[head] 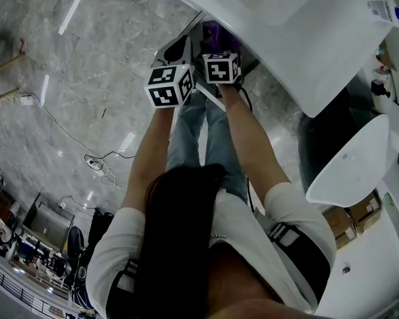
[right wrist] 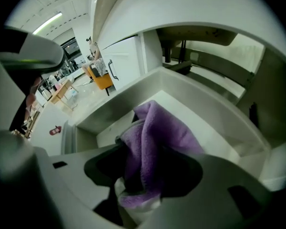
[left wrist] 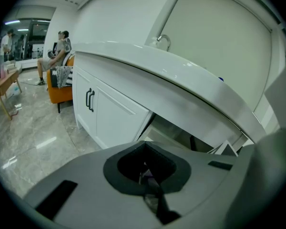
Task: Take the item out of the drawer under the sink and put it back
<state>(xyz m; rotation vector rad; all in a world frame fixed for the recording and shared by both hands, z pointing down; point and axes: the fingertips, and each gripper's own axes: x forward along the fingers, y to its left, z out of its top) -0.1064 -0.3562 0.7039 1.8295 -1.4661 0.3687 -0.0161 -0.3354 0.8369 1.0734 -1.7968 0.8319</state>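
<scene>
The right gripper (right wrist: pixel 143 187) is gripping a purple cloth (right wrist: pixel 155 137). Its jaws are standing fairly wide, with the bunched fabric pressed between them. The cloth is sticking out past the jaws and hanging over the open drawer (right wrist: pixel 214 111), inside its white walls and beneath the counter. In the head view the right gripper (head: pixel 215 45) is reaching far forward under the counter's edge, and a patch of the purple cloth (head: pixel 217 30) is showing just beyond it.

The left gripper (head: pixel 175 50) is hovering just to the left of the right one, close beside it, and is touching nothing. In its own view the left gripper (left wrist: pixel 148 175) is showing its jaws together with nothing between them. It is pointing toward the white counter (left wrist: pixel 181 80), the tap (left wrist: pixel 164 39) above it, and the cabinet doors (left wrist: pixel 109 113) to the left of the drawer opening.

Far to the left, a person (left wrist: pixel 57 54) is sitting on an orange chair (left wrist: pixel 62 87). The marble floor (head: pixel 86 78) is spreading out to the left of the cabinets.
</scene>
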